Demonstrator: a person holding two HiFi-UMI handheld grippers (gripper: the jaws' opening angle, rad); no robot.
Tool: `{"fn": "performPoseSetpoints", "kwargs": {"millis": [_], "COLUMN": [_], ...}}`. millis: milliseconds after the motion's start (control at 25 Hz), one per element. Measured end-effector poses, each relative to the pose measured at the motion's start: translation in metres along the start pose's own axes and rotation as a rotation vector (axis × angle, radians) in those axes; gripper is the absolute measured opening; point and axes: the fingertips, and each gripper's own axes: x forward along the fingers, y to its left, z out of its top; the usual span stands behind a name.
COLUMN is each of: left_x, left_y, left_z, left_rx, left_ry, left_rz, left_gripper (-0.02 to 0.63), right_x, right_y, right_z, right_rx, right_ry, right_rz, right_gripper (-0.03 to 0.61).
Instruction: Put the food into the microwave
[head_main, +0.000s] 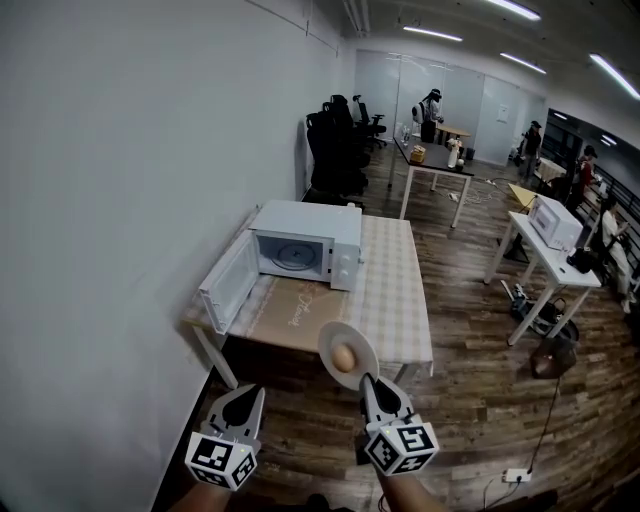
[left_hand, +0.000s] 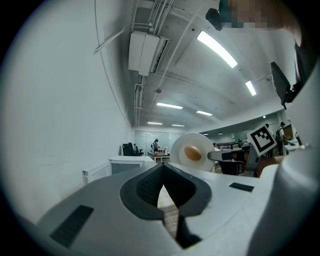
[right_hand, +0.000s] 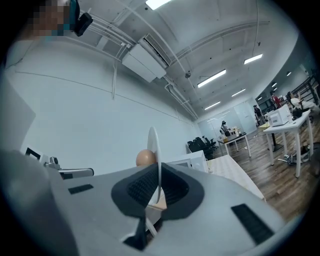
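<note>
A white microwave (head_main: 305, 245) stands on a checked table (head_main: 392, 300), its door (head_main: 228, 282) swung open to the left. My right gripper (head_main: 372, 385) is shut on the rim of a white plate (head_main: 352, 340) that carries a brown egg (head_main: 343, 357), held in the air just before the table's near edge. In the right gripper view the plate (right_hand: 154, 145) stands edge-on between the jaws, the egg (right_hand: 145, 158) to its left. My left gripper (head_main: 245, 395) hangs beside it, shut and empty, and its view shows the plate (left_hand: 200, 142) and egg (left_hand: 192, 152) to the right.
A white wall runs along the left. Further right stands a second table with another microwave (head_main: 555, 222). Black office chairs (head_main: 335, 140) and a desk are behind the table, with people at the back of the room. A cable and socket (head_main: 515, 475) lie on the wooden floor.
</note>
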Motion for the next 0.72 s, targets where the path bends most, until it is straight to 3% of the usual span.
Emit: {"fn": "performPoseSetpoints", "kwargs": {"millis": [320,720], "left_x": [0.020,0.057], "left_y": [0.001,0.025], "left_z": [0.001,-0.001], "left_rx": [0.020,0.023], "left_ry": [0.001,-0.007], "left_rz": [0.060,0.035], "left_gripper": [0.008,0.008], "right_x": [0.015,0.048], "right_y": [-0.022,-0.036], "right_z": [0.000,0.002], "right_rx": [-0.005,-0.003], "right_ry": [0.012,0.011], "right_rz": [0.027,0.005], "right_gripper": [0.016,0.016]}}
